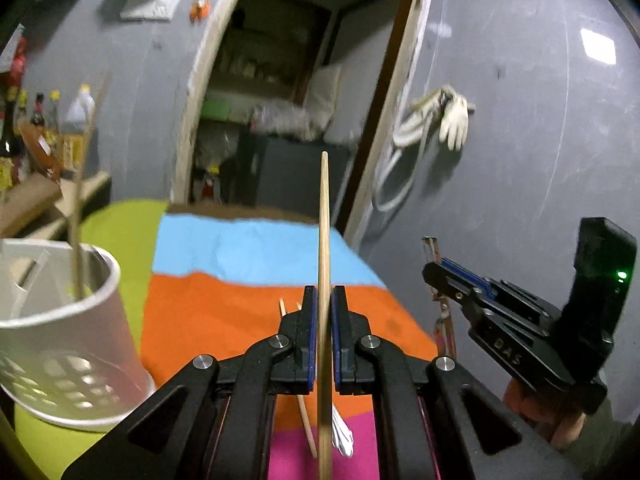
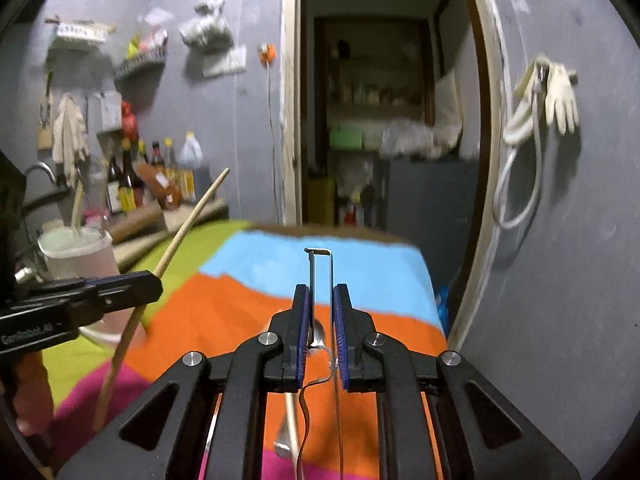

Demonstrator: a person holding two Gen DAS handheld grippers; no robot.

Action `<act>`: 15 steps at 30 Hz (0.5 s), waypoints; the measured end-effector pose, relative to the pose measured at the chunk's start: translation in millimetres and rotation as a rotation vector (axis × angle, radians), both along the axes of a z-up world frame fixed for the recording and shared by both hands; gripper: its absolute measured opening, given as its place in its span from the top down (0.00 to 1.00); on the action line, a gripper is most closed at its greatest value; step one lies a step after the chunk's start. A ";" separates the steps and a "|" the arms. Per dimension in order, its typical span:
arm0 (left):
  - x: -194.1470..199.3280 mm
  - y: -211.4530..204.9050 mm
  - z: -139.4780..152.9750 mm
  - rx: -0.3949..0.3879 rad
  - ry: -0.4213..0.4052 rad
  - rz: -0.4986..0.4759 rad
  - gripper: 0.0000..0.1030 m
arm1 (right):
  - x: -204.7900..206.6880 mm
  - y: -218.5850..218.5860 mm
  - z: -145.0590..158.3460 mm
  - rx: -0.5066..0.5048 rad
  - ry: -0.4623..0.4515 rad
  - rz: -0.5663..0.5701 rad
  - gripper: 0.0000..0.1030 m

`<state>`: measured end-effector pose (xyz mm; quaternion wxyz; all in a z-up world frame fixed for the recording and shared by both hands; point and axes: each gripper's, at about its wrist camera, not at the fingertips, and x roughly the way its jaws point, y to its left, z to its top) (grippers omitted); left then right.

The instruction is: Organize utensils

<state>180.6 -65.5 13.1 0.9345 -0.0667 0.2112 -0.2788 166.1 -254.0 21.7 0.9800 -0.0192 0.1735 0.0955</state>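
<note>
Standing at the far left of the striped cloth (image 1: pixel 240 304), on its green band, is the white utensil holder (image 1: pixel 60 340), a perforated cup with a divider inside and one thin stick (image 1: pixel 78 240) leaning up out of it. Right of the holder, the left gripper (image 1: pixel 323 336) has its jaws closed on a wooden chopstick (image 1: pixel 324 240); the blue pads press both sides of the shaft, which runs nearly upright through them, its tip above the cloth's far blue band and its lower end below the jaws. Under that gripper, on the orange and pink bands, lie another wooden stick (image 1: pixel 305 424) and something white (image 1: pixel 343 436), too blurred to name.

Further right, off the cloth's right edge in the left wrist view, the right gripper (image 1: pixel 434 276) is held up by a hand (image 1: pixel 560 420). In its own view the right gripper (image 2: pixel 322 332) is closed on a thin metal tool (image 2: pixel 322 264) made of two narrow arms, one with a toothed edge; the arms stand up past the fingertips over the blue band. Below it a spoon (image 2: pixel 318 332) lies on the orange band.

Behind the cloth is a grey wall (image 1: pixel 500 160) with an open doorway (image 1: pixel 300 100), and right of the doorway hangs a white glove (image 1: pixel 454 120).
</note>
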 end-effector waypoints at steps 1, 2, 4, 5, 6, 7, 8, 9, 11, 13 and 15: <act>-1.6 2.7 4.7 -0.012 -0.018 0.011 0.96 | -2.6 1.8 4.6 0.008 -0.019 0.004 0.90; -2.1 6.0 8.8 -0.017 -0.031 0.016 0.96 | -5.8 4.4 10.5 0.018 -0.044 0.012 0.90; -6.1 14.0 17.3 -0.023 -0.066 0.030 0.96 | -11.0 9.8 22.4 0.044 -0.097 0.032 0.90; -6.6 18.5 20.2 -0.027 -0.079 0.036 0.96 | -13.0 13.2 27.8 0.057 -0.122 0.042 0.90; -8.2 23.4 25.1 -0.036 -0.098 0.044 0.96 | -14.9 17.2 33.8 0.072 -0.149 0.054 0.90; -9.4 28.1 29.4 -0.044 -0.111 0.047 0.96 | -17.0 19.7 37.4 0.083 -0.170 0.062 0.90; -11.5 31.7 32.8 -0.050 -0.124 0.051 0.96 | -19.7 22.6 41.7 0.093 -0.196 0.072 0.90; -13.0 36.4 37.0 -0.052 -0.139 0.059 0.96 | -21.5 27.4 46.3 0.101 -0.223 0.083 0.90; -16.2 45.9 44.8 -0.053 -0.172 0.074 0.96 | -25.1 35.5 53.4 0.112 -0.263 0.101 0.90; -20.0 57.8 52.6 -0.059 -0.206 0.098 0.96 | -27.6 41.0 57.6 0.124 -0.286 0.120 0.90; -23.5 70.2 61.1 -0.069 -0.228 0.123 0.96 | -26.1 50.0 64.2 0.145 -0.303 0.147 0.90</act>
